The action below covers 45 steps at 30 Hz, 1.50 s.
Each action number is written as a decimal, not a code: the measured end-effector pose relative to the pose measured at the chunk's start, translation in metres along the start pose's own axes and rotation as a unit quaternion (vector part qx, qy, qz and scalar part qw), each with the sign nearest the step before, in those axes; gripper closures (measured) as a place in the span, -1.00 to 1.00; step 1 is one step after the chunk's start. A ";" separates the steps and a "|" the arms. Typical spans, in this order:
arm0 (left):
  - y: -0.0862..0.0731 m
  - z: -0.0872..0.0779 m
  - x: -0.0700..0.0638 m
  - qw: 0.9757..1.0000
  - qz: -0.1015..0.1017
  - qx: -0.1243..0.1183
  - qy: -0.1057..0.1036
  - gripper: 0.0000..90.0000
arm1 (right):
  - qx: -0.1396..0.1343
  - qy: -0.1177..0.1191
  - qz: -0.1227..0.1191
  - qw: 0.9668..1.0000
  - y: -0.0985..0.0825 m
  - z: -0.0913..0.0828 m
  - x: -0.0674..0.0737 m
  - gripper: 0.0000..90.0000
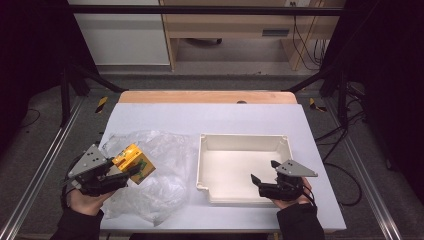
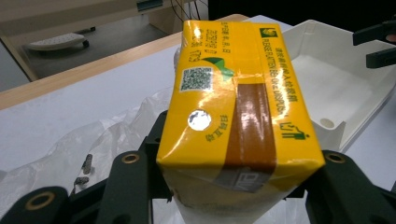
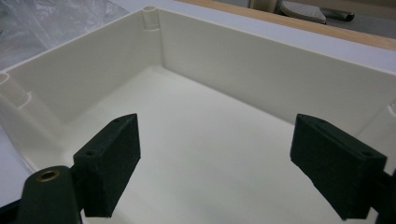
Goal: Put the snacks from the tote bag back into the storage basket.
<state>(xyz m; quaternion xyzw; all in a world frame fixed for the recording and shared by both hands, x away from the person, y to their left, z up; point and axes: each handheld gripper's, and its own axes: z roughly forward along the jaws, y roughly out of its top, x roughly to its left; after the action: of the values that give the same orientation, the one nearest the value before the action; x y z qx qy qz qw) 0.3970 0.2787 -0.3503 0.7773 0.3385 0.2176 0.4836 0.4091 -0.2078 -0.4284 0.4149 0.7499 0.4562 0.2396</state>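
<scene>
At the near left of the white table (image 1: 240, 112), a person's left gripper (image 1: 131, 171) has its jaws clamped on a yellow carton (image 1: 133, 161), lifted clear of the crumpled clear plastic bag (image 1: 165, 175) that sprawls beneath it. From the left gripper view the carton (image 2: 238, 112) stands between the jaws, its printed face and a brown band turned upward. An empty cream tray (image 1: 243, 141) sits just beside the bag, at about three o'clock from the carton. Over the tray's near right corner the right gripper (image 1: 263, 171) hovers with jaws wide apart and nothing between them, the bare tray floor (image 3: 196, 140) lying ahead. The step in hand looks like unpacking: carton out of the bag, not yet in the tray. Next would likely come a carry towards three o'clock, lowering it inside the walls before letting go
</scene>
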 end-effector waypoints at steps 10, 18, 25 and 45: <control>0.012 0.010 -0.009 1.000 0.020 0.004 -0.018 0.11 | -0.003 -0.006 0.004 1.000 -0.002 -0.010 -0.004 -0.70; 0.030 0.024 -0.019 0.999 0.039 0.003 -0.037 0.11 | -0.004 -0.008 0.006 1.000 -0.004 -0.014 -0.006 -0.70; 0.045 0.039 -0.031 0.997 0.053 -0.002 -0.062 0.11 | -0.004 -0.008 0.006 1.000 -0.006 -0.015 -0.007 -0.70; 0.077 0.096 -0.072 0.985 0.097 -0.002 -0.141 0.11 | -0.009 -0.009 0.007 1.000 -0.005 -0.015 -0.008 -0.70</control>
<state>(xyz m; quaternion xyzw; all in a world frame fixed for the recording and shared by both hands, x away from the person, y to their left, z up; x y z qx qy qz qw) 0.4366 0.1444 -0.3234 0.8284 0.1892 0.1525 0.5047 0.4003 -0.2236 -0.4260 0.4226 0.7406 0.4605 0.2467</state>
